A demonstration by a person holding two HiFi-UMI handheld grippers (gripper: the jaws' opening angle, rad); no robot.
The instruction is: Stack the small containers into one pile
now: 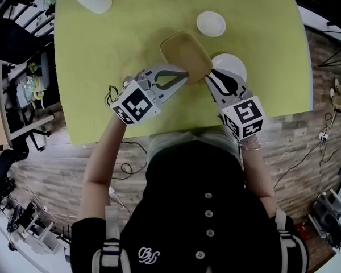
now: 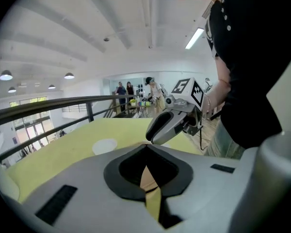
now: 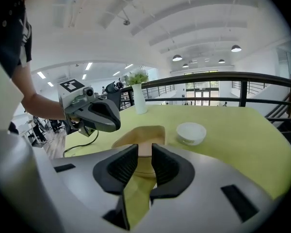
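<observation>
Tan rectangular dish [image 1: 186, 54] held tilted over the green table [image 1: 102, 67], its left rim pinched in the fully closed left claw [image 1: 186, 72], right claw [image 1: 208, 77] slightly parted around the dish's right rim, small white bowl [image 1: 211, 23] beyond the dish, second white bowl [image 1: 234, 66] partly covered at the dish's right.

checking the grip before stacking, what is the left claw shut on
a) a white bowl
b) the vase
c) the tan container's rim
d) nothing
c: in the left gripper view the left claw is closed tight on the thin rim of the tan container.
</observation>
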